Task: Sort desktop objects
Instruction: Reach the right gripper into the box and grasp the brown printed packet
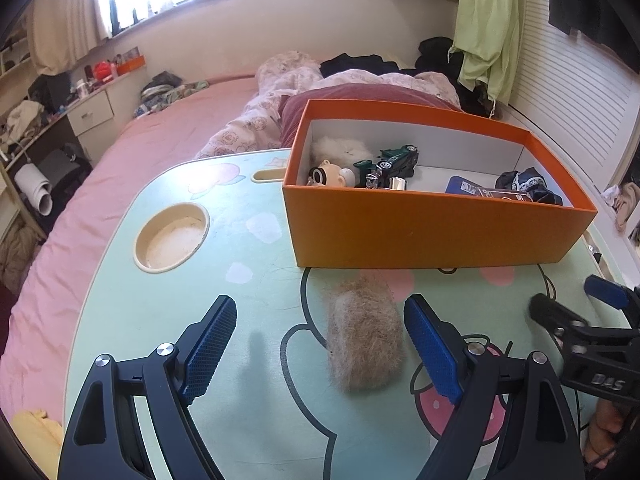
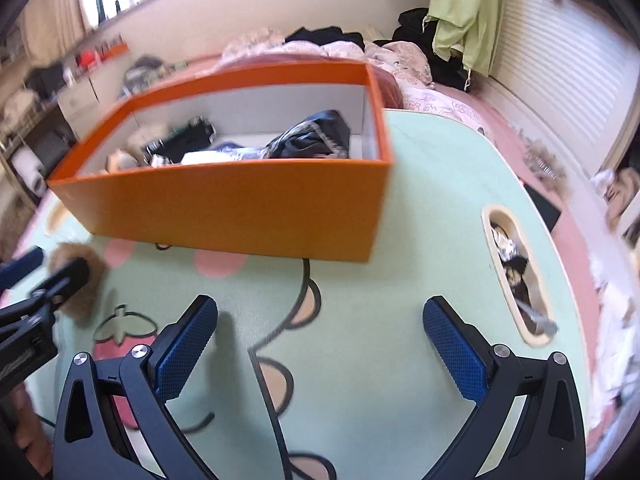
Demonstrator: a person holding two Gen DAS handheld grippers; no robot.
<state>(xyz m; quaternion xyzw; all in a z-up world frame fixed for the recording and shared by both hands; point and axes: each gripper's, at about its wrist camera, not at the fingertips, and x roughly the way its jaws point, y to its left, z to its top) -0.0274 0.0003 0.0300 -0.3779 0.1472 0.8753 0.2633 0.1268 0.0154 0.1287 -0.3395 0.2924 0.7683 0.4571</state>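
A tan furry object [image 1: 366, 344] lies on the mint cartoon lap table [image 1: 248, 432], just in front of the orange box [image 1: 420, 232]. My left gripper [image 1: 320, 322] is open and empty, with the furry object between its fingers, closer to the right one. The box holds a toy car [image 1: 390, 164], a small doll [image 1: 332, 174], a white fluffy item [image 1: 336, 148], a blue pack [image 1: 464, 186] and dark cloth [image 1: 528, 186]. My right gripper [image 2: 320, 322] is open and empty over bare table, right of the furry object [image 2: 82, 280]; the box [image 2: 240, 208] is ahead of it.
A round cup recess [image 1: 172, 236] is at the table's left. A long slot [image 2: 518, 276] with small items is at the table's right. A pink bed [image 1: 132, 152] with bedding and clothes surrounds the table. Shelves stand far left.
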